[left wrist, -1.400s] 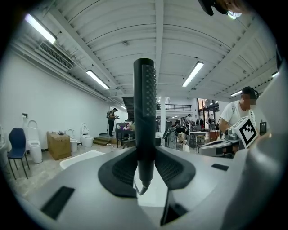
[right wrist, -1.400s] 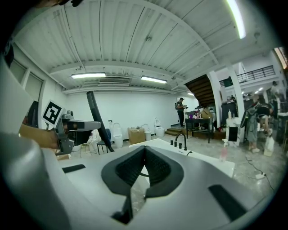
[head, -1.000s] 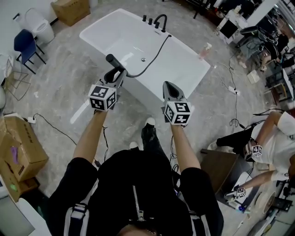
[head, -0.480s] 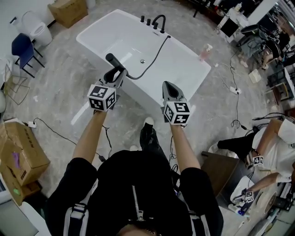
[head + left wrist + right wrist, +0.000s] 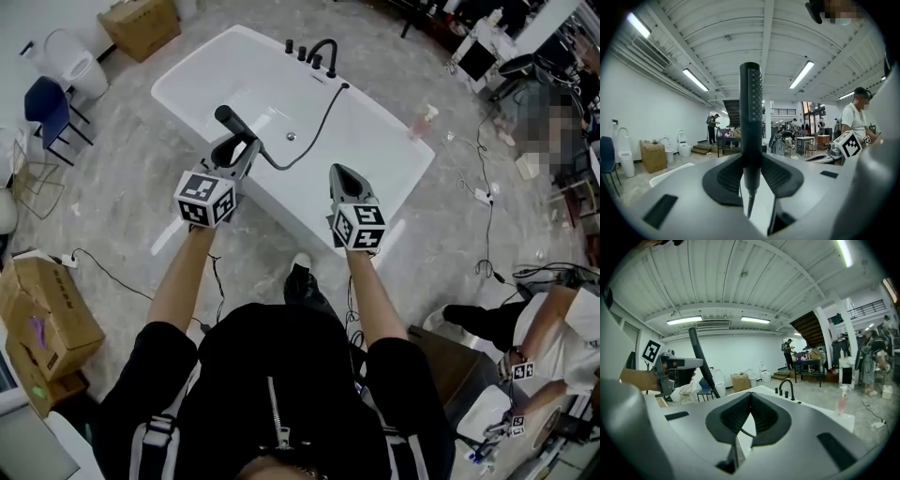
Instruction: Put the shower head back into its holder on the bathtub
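Head view: left gripper (image 5: 236, 150) is clamped on the black shower head (image 5: 228, 118), which stands up out of its jaws over the near side of the white bathtub (image 5: 187, 67). The hose (image 5: 314, 124) runs from it across the tub to the deck by the black faucet (image 5: 325, 49); the shower head is well apart from that end. Right gripper (image 5: 340, 172) is beside the left one, above the tub's near rim. A pink bottle (image 5: 423, 120) is on the tub's right corner.

Left gripper view: both pads press the shower head's handle, wand upright.

Right gripper view: jaws fully together, nothing between them; the left gripper with the wand is at the left, the faucet ahead.
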